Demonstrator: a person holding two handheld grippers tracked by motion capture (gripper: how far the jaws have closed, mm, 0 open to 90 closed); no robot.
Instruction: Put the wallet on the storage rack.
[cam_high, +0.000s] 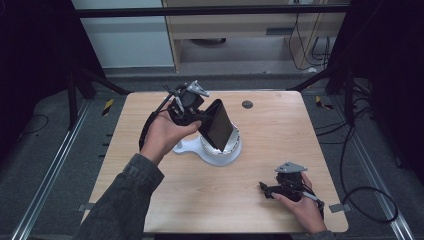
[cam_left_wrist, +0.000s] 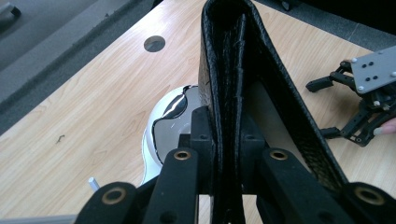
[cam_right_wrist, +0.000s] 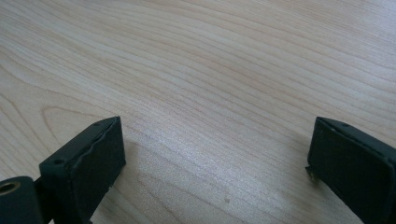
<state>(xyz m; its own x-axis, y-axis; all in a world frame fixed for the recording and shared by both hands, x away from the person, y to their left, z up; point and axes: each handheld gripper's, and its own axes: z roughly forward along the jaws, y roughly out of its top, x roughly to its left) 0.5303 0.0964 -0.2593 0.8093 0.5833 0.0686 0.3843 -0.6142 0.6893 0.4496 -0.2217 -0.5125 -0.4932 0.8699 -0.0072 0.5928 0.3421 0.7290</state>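
Observation:
A black folded leather wallet (cam_high: 218, 125) hangs tilted in the air, and my left gripper (cam_high: 202, 120) is shut on its lower edge. In the left gripper view the wallet (cam_left_wrist: 233, 60) rises between the two jaws of that gripper (cam_left_wrist: 223, 135), its fold partly spread. Directly beneath it a white round device (cam_high: 187, 146) with a shiny top (cam_left_wrist: 173, 128) stands on the table. My right gripper (cam_high: 264, 190) rests low at the table's front right, held by a hand. Its jaws (cam_right_wrist: 215, 154) stand wide open over bare wood with nothing between them.
The wooden table (cam_high: 280, 135) has a small round grey grommet (cam_high: 247, 104) near its far edge. Black cables lie on the floor to the right (cam_high: 370, 200). The right gripper (cam_left_wrist: 364, 102) also shows at the far right of the left gripper view.

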